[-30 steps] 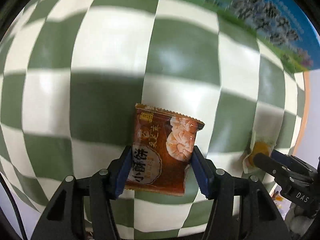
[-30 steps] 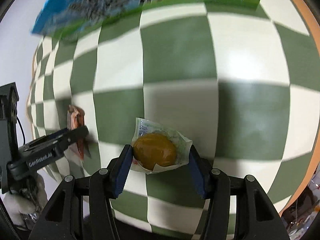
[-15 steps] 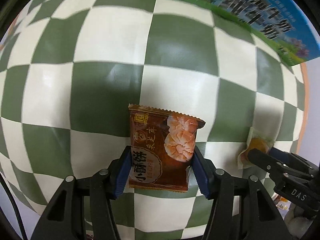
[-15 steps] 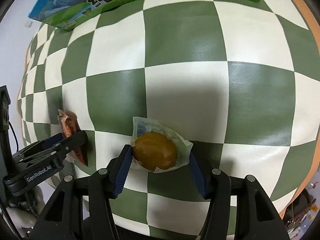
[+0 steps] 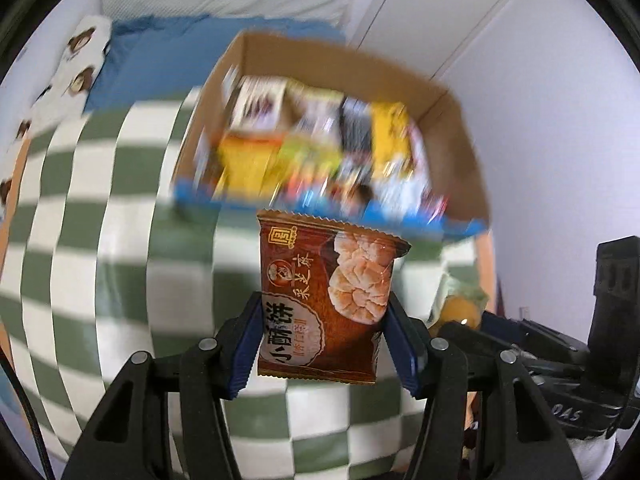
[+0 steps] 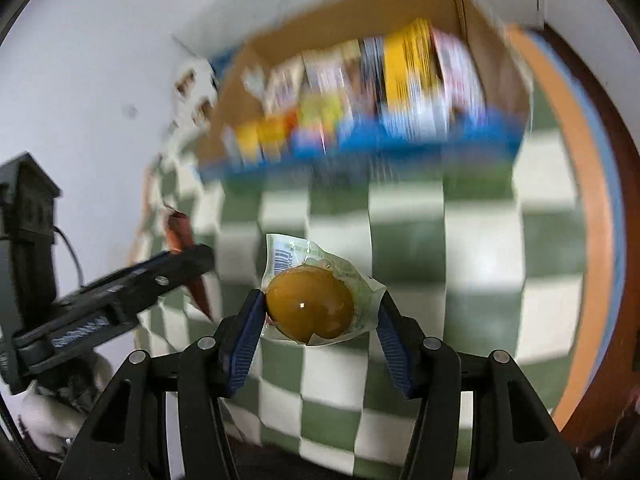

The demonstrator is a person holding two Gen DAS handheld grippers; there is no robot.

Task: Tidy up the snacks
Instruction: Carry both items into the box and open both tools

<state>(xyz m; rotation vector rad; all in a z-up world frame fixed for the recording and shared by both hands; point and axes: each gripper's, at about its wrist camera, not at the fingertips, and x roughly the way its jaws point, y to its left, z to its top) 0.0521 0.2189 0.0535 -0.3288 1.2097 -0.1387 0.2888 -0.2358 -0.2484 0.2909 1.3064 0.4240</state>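
Observation:
My left gripper (image 5: pixel 322 344) is shut on a brown snack packet (image 5: pixel 326 296) printed with pale biscuits, held up off the checked cloth. My right gripper (image 6: pixel 320 320) is shut on a clear-wrapped round yellow-brown snack (image 6: pixel 310 304), also lifted. Beyond both stands an open cardboard box (image 5: pixel 256 54) with a blue front, packed with several colourful snack packs; it is blurred. The right gripper and its yellow snack (image 5: pixel 456 312) show at the right of the left wrist view. The left gripper (image 6: pixel 188 264) with the edge of the brown packet (image 6: pixel 180 236) shows at the left of the right wrist view.
A green-and-white checked cloth (image 5: pixel 100 240) covers the table, with an orange rim (image 6: pixel 576 208) at the right. Behind lie a blue pillow (image 5: pixel 160 44), white bedding and a white wall with a door (image 5: pixel 440 8).
Both grippers have risen off the cloth with their snacks and tilted up, so the open box of snacks and the room behind now fill the upper part of each view.

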